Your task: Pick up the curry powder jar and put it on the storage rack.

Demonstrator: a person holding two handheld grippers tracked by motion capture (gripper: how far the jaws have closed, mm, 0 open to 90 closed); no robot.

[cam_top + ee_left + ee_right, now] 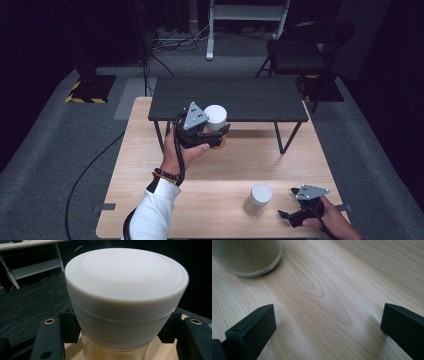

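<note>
Pale wooden table (150, 210), dark room beyond. Lower right of frame: right gripper (290, 216), jaws wide and empty, just beside a standing white-capped jar (257, 199). Mid-frame: left gripper (216, 135) clamped below the lid of a second jar (215, 119), lifted near the black shelf (230, 97). Step judged: carrying; next, setting it upright on the shelf.

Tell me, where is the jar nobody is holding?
High view: the white-lidded glass jar stands near the wooden table's front edge, just left of the right hand-held gripper.
</note>
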